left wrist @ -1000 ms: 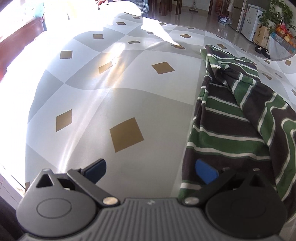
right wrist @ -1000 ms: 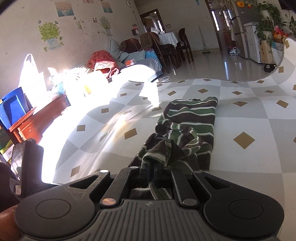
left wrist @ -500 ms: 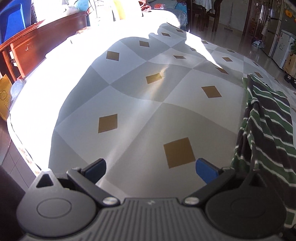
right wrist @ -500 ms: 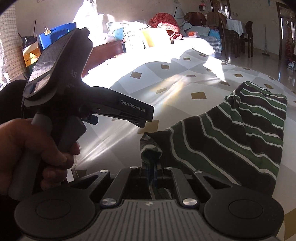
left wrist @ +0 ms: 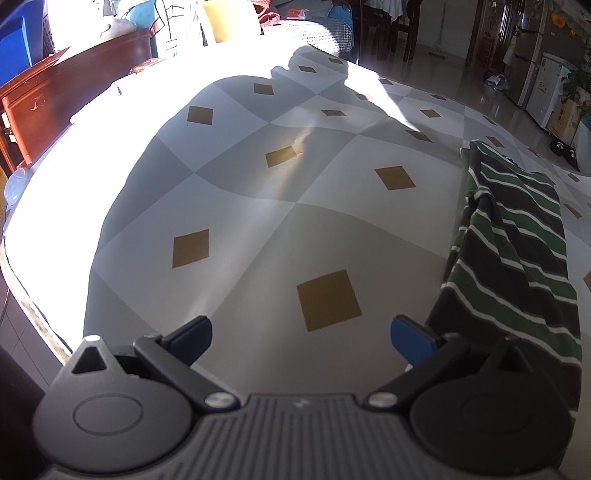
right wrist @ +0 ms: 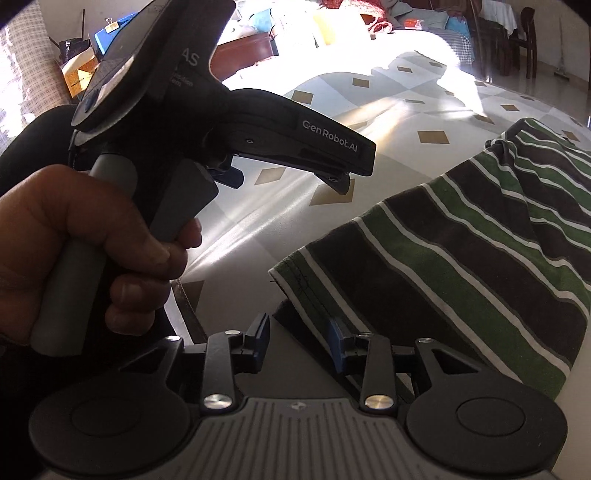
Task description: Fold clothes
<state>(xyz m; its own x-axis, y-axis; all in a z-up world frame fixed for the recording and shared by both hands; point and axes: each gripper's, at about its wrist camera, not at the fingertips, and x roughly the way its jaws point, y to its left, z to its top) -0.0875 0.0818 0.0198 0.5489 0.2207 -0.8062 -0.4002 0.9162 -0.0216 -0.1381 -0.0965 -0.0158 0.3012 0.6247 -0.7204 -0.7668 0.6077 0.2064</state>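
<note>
A shirt (left wrist: 517,251) striped in green, dark brown and white lies folded over on the checked tablecloth (left wrist: 258,221), along the right side of the left wrist view. My left gripper (left wrist: 301,332) hangs open over bare cloth, left of the shirt, with nothing between its fingers. In the right wrist view the shirt (right wrist: 461,258) fills the right half. Its near corner lies just ahead of my right gripper (right wrist: 300,334), whose jaws are opening and whose pads stand clear of the fabric. A hand (right wrist: 74,240) holds the left tool's handle at the left.
The table's left edge (left wrist: 22,288) drops to the floor, with a wooden cabinet (left wrist: 55,99) beyond it. Strong sunlight washes out the far left of the cloth. Dining chairs (right wrist: 517,33) and a fridge (left wrist: 546,85) stand far off.
The right gripper, shut on the shirt's bunched corner before, has come down and parted its jaws; the corner now lies flat. In the left view the shirt has slid toward the right edge.
</note>
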